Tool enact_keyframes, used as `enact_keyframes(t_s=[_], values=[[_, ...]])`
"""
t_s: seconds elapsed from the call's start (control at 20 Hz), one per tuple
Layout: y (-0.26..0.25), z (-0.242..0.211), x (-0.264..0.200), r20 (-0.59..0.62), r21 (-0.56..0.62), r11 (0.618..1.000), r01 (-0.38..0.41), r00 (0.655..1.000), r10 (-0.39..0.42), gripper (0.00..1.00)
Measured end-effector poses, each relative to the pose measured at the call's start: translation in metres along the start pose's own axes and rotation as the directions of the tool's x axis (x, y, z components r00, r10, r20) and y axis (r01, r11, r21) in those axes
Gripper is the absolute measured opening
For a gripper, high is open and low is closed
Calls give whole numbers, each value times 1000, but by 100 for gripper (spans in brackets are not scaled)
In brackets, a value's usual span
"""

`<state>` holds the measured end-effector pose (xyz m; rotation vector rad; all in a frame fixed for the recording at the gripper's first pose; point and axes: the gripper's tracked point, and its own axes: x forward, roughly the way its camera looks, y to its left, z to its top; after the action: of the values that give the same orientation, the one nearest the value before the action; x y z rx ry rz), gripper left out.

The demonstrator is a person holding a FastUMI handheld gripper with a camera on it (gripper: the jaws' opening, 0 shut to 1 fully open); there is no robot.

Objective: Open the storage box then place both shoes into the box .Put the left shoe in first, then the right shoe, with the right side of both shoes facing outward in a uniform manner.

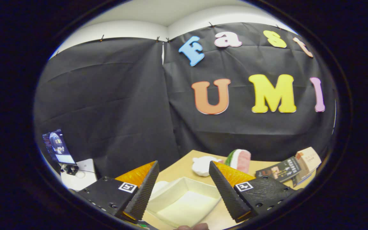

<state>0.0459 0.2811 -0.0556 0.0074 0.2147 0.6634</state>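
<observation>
Black, ridged fingers with orange backs stand wide apart, so we see the gripper open, holding nothing and touching nothing. Between the fingers and a little below them lies the white storage box, its shallow inside bare, resting on the wooden table. Beyond the box, just past the right finger's tip, we see a white shoe lying on the table, and beside it a plush watermelon slice. Farther right of the box lie a few books. Left of the box, off the table, we see a small lit screen above a white surface. At the box's near side, a fingertip peeks in.
</observation>
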Motion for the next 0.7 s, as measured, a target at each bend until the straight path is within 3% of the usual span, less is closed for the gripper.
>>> enact_keyframes(t_s=[0.25,0.4,0.7], values=[[-138,-11,-71,19,35,976,215,976,-216,96],[-211,-49,-111,-30,78,945,319,948,-317,96],[-292,-143,-152,-185,114,889,443,889,-419,96]])
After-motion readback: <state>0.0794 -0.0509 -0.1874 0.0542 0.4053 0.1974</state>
